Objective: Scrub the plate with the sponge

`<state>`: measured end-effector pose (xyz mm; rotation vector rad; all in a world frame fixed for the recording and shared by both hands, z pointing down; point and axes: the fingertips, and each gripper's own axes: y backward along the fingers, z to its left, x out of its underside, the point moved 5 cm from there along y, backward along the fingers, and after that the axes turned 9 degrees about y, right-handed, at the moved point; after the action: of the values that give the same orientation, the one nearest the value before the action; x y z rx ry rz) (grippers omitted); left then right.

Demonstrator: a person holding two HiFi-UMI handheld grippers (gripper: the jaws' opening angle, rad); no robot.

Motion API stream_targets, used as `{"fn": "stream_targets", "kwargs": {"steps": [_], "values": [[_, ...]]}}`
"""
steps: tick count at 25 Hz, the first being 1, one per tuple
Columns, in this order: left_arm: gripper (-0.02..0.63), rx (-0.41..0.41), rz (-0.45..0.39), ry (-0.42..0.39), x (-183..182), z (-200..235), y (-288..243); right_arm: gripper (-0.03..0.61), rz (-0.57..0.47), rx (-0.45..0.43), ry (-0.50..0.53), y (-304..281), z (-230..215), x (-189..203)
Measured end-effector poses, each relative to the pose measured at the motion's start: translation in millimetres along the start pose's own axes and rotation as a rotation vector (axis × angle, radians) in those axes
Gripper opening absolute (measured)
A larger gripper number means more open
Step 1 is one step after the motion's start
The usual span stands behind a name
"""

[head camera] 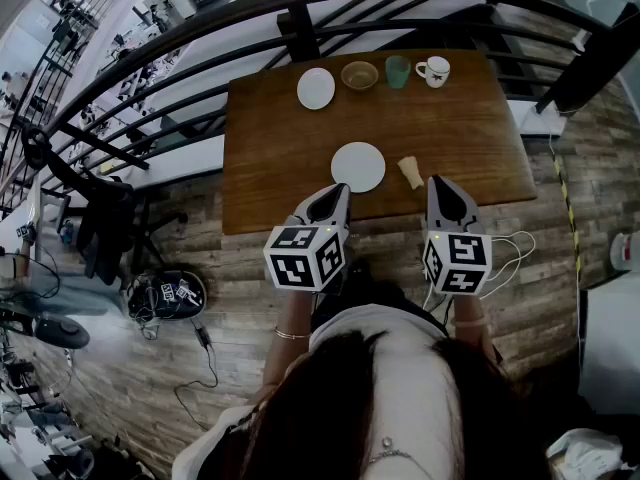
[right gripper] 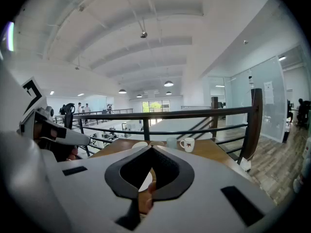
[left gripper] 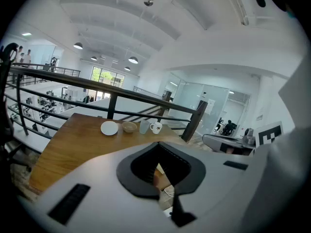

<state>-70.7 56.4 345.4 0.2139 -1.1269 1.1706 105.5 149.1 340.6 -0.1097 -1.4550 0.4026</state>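
Because scrubbing had not begun, the left hand-held gripper [head camera: 342,189] and right hand-held gripper [head camera: 438,182] hung closed and empty at 6 o'clock of the plate [head camera: 358,166]; the sponge [head camera: 411,172] lay at its 3 o'clock on the worktop [head camera: 270,138].

Materials. The rectangular brown wooden table [head camera: 270,148] is smooth, with a satin sheen and visible grain. The round white plate [head camera: 358,166] looks like glossy glazed ceramic, and the tan block sponge [head camera: 411,172] is matt. The far white plate [head camera: 316,88], brown bowl [head camera: 360,75], pale green cup [head camera: 398,71] and white mug [head camera: 434,70] are smooth. The black railing [head camera: 300,8] is painted metal, and the plank floor [head camera: 240,268] is matt, grained wood. The left gripper [head camera: 342,190] and right gripper [head camera: 437,182] have 2 matt grey plastic shells with black jaw linings.
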Motion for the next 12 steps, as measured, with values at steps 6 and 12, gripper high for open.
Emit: {"fn": "stream_targets", "kwargs": {"steps": [6,12], "values": [[0.011,0.019,0.015,-0.015,-12.6,23.5,-5.6,0.035,0.013,0.025,-0.019,-18.2,12.2,-0.1],[0.011,0.063,0.038,-0.028,-20.4,41.9,-14.5,0.035,0.025,0.053,-0.051,-34.9,20.2,-2.0]]}}
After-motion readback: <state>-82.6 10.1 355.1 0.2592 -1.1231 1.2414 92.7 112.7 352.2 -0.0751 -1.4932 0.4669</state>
